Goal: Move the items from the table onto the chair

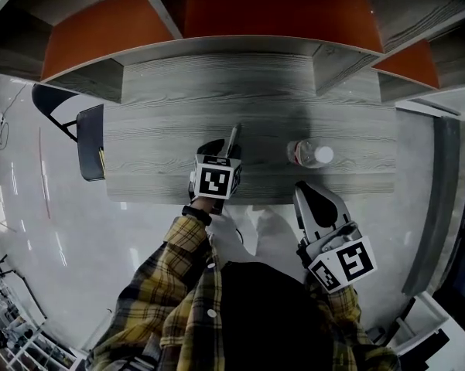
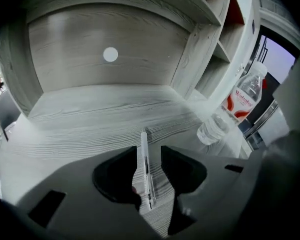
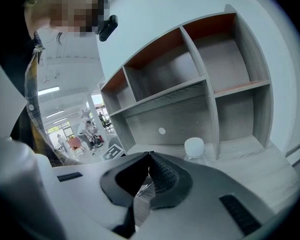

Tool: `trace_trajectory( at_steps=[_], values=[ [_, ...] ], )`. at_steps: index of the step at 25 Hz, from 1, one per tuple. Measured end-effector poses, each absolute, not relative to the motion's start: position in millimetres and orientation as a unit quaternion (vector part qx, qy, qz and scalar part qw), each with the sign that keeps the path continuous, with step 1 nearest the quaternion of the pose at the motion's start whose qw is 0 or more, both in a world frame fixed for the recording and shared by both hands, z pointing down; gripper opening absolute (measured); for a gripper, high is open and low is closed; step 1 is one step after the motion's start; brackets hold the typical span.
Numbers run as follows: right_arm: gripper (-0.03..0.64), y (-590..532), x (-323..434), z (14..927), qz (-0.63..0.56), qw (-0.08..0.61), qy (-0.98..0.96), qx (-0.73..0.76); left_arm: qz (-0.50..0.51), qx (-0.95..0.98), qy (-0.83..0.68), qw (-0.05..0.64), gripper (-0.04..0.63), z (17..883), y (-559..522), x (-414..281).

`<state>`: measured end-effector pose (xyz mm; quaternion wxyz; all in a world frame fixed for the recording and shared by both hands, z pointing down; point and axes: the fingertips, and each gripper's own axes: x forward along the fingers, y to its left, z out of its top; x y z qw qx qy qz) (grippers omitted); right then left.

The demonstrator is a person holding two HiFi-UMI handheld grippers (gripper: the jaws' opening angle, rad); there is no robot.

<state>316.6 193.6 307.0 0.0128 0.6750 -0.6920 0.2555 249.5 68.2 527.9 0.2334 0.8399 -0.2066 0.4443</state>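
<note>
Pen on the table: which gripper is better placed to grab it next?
Left. The left gripper has the pen between its open jaws, not yet pinched. The right gripper sits at the table's edge, nearer the bottle.

Head view: from above, facing steeply down onto the table (image 1: 178,91). Left gripper view: low and close over that table, facing the shelves (image 2: 209,59), pen (image 2: 146,169) right under the lens. Right gripper view: nearly level, farther back, toward the same shelves. Bottle (image 1: 309,154) common to all three.
</note>
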Motion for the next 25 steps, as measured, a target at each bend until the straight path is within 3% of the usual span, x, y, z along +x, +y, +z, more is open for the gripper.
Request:
trace_trajectory(
  at_steps=[5, 10, 25],
  values=[
    [0.018, 197.5, 320.9, 313.0, 0.265, 0.017, -0.698, 0.665, 0.466, 0.822, -0.224, 0.240, 0.142, 547.3, 69.5, 246.5],
    [0.018, 199.7, 328.1, 314.1, 0.266, 0.015, -0.700, 0.663, 0.492, 0.805, -0.239, 0.229, 0.055, 556.6, 74.0, 239.6],
    [0.018, 193.5, 319.2, 306.1, 0.255, 0.014, -0.718, 0.648, 0.468, 0.819, -0.242, 0.226, 0.043, 536.0, 68.8, 230.5]
  ],
)
